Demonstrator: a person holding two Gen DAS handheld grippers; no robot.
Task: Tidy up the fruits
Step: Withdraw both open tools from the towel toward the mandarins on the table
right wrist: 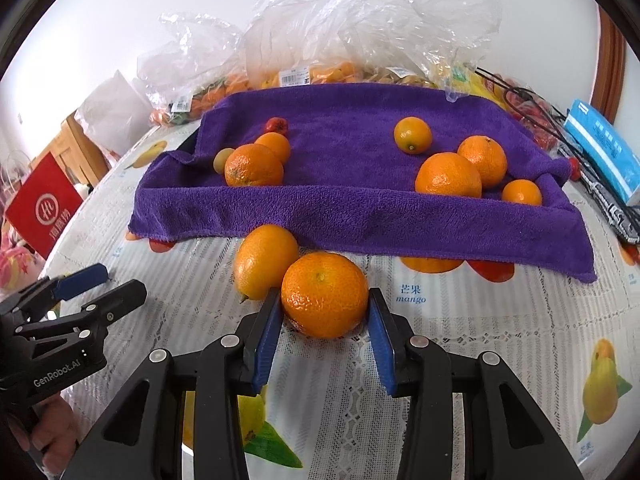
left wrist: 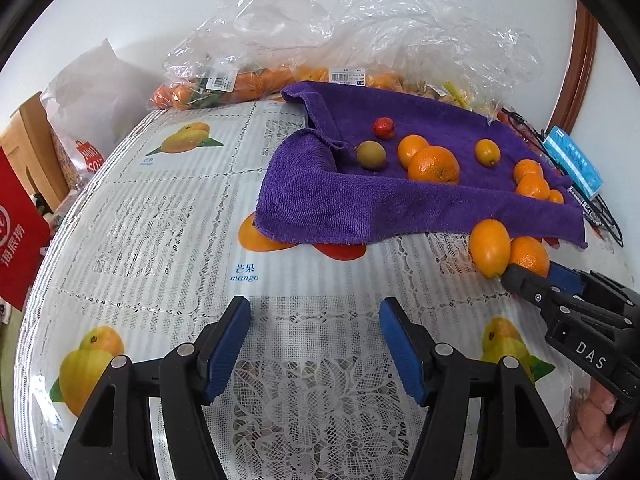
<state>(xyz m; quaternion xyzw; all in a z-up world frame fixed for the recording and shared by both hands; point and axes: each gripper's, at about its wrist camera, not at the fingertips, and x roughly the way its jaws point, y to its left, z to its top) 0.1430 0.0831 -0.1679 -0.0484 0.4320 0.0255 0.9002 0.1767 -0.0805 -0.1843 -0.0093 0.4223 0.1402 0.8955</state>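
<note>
Just in front of the rumpled purple towel (right wrist: 360, 216), the right gripper (right wrist: 325, 312) pinches a round dimpled orange mandarin (right wrist: 324, 294) touching a smooth oval orange citrus (right wrist: 264, 260), while the left gripper (left wrist: 314, 320) hovers spread and empty over the tablecloth.

Left tool (left wrist: 314, 344) gaping over tablecloth (left wrist: 168, 216); right tool (left wrist: 532, 276) at orange (left wrist: 530, 254) beside purple towel (left wrist: 340, 204).

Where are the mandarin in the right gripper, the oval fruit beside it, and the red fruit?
mandarin (right wrist: 324, 294), right wrist view, middle of its peel.
oval fruit (right wrist: 264, 260), right wrist view, its upper side.
red fruit (left wrist: 384, 127), left wrist view, its centre.
</note>
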